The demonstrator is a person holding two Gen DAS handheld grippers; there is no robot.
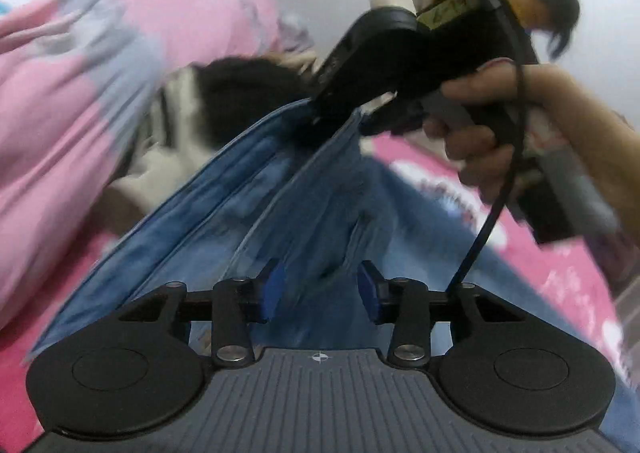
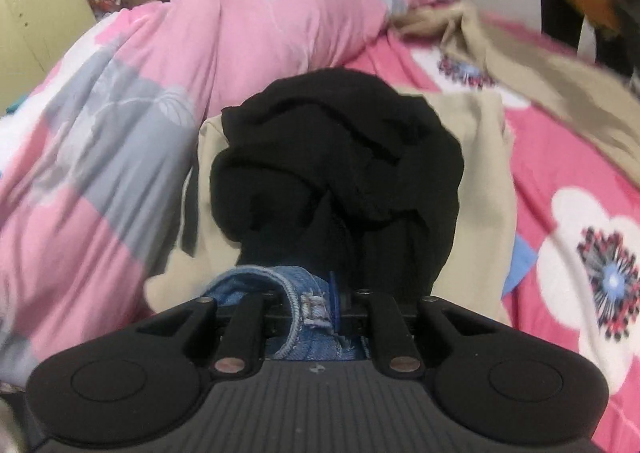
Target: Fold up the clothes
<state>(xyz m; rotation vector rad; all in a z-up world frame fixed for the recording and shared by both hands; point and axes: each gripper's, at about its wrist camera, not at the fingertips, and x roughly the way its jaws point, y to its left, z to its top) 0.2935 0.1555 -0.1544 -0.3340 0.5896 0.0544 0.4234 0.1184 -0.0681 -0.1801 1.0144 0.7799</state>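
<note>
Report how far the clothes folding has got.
Done: nothing looks folded yet; the black garment lies crumpled on a beige one.
In hand: the right tongs grip the jeans at the waistband, and the left tongs stand open over the denim.
Left: folding the jeans, then the heap.

I read both wrist views as angled down, close over the bed. They share the jeans, black garment and pink quilt.
</note>
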